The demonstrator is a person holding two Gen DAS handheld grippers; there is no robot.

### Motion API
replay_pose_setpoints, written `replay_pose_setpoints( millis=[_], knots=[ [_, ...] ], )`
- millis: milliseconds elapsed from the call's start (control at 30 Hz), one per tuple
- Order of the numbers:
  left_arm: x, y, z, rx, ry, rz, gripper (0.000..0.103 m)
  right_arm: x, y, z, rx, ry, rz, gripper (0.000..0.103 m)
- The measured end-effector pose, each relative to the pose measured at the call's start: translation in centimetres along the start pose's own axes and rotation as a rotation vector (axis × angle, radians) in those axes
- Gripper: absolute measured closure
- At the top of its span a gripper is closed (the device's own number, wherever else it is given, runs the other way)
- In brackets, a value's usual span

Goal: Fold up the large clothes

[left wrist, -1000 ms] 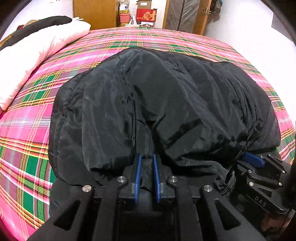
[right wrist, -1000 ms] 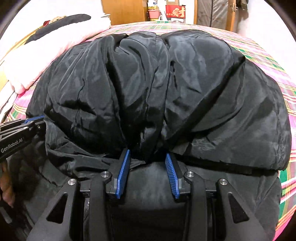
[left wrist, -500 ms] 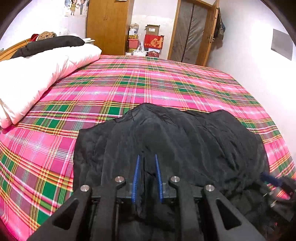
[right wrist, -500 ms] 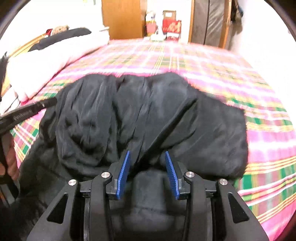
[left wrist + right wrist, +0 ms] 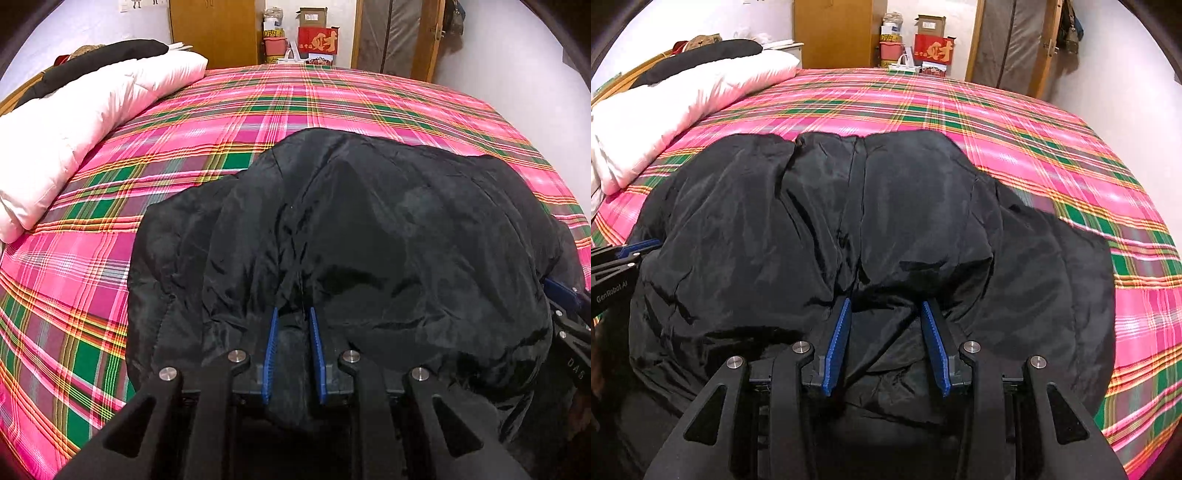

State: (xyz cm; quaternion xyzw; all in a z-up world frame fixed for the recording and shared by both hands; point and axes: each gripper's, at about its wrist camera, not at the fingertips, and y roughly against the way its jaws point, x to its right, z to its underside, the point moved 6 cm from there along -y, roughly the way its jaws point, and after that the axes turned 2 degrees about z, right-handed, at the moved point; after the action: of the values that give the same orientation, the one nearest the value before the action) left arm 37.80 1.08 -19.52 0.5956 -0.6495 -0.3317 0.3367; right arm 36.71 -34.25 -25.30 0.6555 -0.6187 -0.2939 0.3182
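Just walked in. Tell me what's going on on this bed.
A person is folding a black padded jacket on a bed with a pink plaid sheet, using a handheld gripper in each hand. The left gripper and the right gripper are each shut on a bunch of the jacket's fabric along its near edge. The jacket lies puffed and rumpled, not yet a neat fold. A white duvet lies along the left side of the bed.

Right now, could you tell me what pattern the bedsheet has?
Pink plaid with green and yellow stripes; the bedsheet shows best in the left wrist view.
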Motion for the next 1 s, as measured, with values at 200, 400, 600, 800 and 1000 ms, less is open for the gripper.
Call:
replay_pose_setpoints(
  millis=[200,400,600,800,1000],
  knots=[
    [-0.2,2.1,-1.2,0.03,0.068,0.041,0.084,0.4,2.5,-1.2,-0.001,-0.009,-0.012,0.063],
    [3.1,5.9,-1.3,0.163,-0.033,0.185,0.084,-1.6,5.2,0.0,0.02,-0.041,-0.108,0.063],
    [4.4,1.4,1.0,-0.003,-0.087,0.165,0.081,-2.9,0.1,3.2,-0.112,-0.066,-0.158,0.063],
    [4.7,0.0,0.1,-0.017,-0.084,0.153,0.079,-3.1,-1.2,3.3,-0.134,-0.03,-0.139,0.063],
    [4.9,3.8,-1.1,0.06,-0.053,0.186,0.08,-3.2,3.0,2.0,-0.084,-0.022,-0.11,0.063]
  ],
)
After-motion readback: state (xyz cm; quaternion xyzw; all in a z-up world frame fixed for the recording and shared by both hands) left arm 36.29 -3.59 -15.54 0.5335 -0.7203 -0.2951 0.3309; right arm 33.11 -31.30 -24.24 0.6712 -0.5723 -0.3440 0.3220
